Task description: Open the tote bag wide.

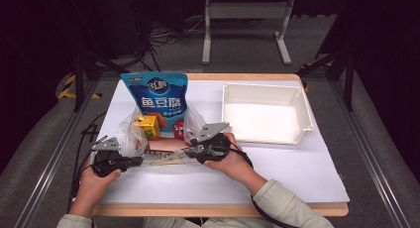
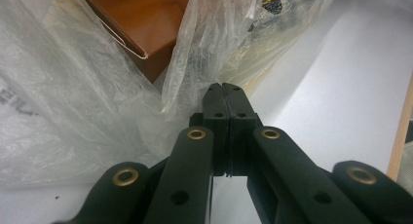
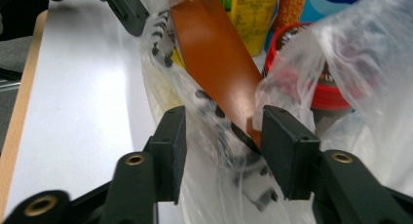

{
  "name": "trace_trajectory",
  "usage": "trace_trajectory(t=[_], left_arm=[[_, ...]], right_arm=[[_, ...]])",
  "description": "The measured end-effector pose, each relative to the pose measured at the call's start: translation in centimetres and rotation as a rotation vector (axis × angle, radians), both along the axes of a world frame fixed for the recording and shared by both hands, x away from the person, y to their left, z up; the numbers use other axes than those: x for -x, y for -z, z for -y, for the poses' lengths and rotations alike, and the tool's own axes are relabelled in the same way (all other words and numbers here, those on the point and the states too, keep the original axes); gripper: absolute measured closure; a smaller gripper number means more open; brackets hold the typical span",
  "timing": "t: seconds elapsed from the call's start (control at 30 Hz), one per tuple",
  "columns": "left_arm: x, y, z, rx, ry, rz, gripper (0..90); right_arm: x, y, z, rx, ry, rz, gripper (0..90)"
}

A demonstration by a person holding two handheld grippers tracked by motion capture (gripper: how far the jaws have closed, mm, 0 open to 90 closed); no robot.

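A clear plastic bag (image 1: 130,134) lies at the table's front left, with a yellow carton (image 1: 147,125), an orange box (image 3: 214,53) and a red-lidded tub (image 3: 326,95) inside. My left gripper (image 1: 136,160) is shut, its tips (image 2: 224,90) pinching the bag's film (image 2: 73,112) at the mouth's left edge. My right gripper (image 1: 190,149) is at the mouth's right side. Its jaws (image 3: 225,131) stand apart, with printed film and the orange box's corner between them, and the pads are not pressing. The left gripper (image 3: 139,19) also appears far off, at the bag's opposite edge.
A tall blue snack bag (image 1: 156,96) stands right behind the plastic bag. An empty white tray (image 1: 307,120) sits at the back right of the white table top (image 1: 277,168). The table's wooden front edge (image 1: 218,209) runs close to both hands.
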State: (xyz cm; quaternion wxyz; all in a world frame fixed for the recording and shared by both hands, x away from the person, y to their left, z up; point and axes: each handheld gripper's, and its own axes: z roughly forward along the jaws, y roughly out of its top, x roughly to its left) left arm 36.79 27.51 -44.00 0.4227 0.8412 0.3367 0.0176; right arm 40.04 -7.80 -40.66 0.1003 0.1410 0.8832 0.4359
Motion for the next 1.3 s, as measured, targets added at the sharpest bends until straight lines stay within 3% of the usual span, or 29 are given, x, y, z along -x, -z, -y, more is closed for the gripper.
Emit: trace_trajectory(t=[0.13, 0.23, 0.37, 0.7, 0.9, 1.3], left_arm=[[0.0, 0.0, 0.0, 0.002, 0.0, -0.001, 89.5], [0.0, 0.0, 0.0, 0.002, 0.003, 0.0, 89.5], [0.0, 0.0, 0.0, 0.001, 0.006, -0.004, 89.5], [-0.1, 0.3, 0.1, -0.009, 0.009, -0.015, 89.6], [-0.5, 0.7, 0.4, -0.025, 0.005, -0.047, 89.7], [-0.8, 1.2, 0.1, -0.025, -0.021, -0.09, 89.6]], right_arm=[[0.1, -0.1, 0.7, -0.002, -0.003, -0.011, 66.6], [0.4, 0.0, 1.2, 0.004, -0.022, -0.011, 81.4], [0.6, 0.2, 1.5, 0.02, -0.048, -0.024, 87.7], [1.0, 1.6, 1.4, 0.101, -0.06, -0.052, 89.9], [0.6, 2.8, 1.2, 0.152, -0.037, -0.079, 89.9], [0.2, 3.5, 1.3, 0.156, -0.005, -0.097, 89.8]])
